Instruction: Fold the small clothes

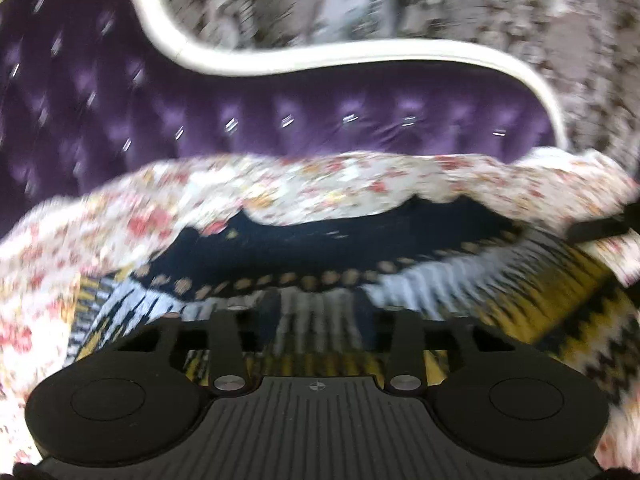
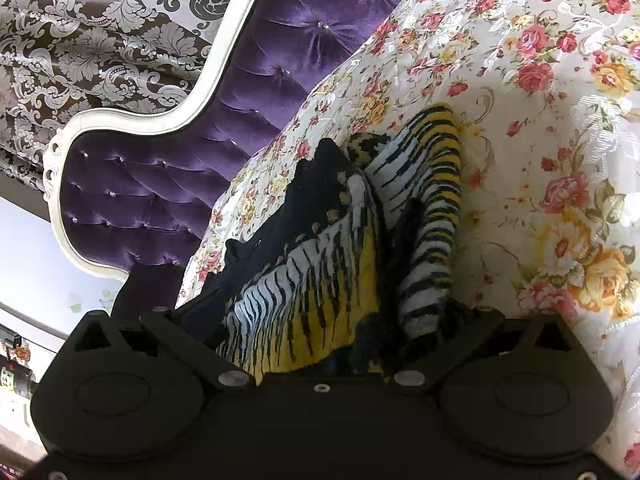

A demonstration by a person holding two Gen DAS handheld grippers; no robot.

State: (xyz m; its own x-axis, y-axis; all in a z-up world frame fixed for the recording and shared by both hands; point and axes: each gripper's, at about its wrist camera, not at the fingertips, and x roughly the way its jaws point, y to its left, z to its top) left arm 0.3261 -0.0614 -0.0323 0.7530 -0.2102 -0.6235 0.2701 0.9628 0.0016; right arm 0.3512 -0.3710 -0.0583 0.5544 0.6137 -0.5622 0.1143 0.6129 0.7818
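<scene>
Left hand-held gripper narrowed over the striped knit garment, fingertips hidden, grip impossible to confirm. Right hand-held gripper clamped on a bunched fold, likely raising an edge for folding. Beneath, floral bedspread; beyond, purple tufted headboard, damask wall.

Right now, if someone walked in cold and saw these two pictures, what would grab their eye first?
Probably the tufted purple headboard with its curvy white frame, rising behind the bed. Next, the rose-print bedspread covering the bed, and lying on it the small knit garment in navy, white and yellow stripes, bunched up right in front of the right claw.
</scene>
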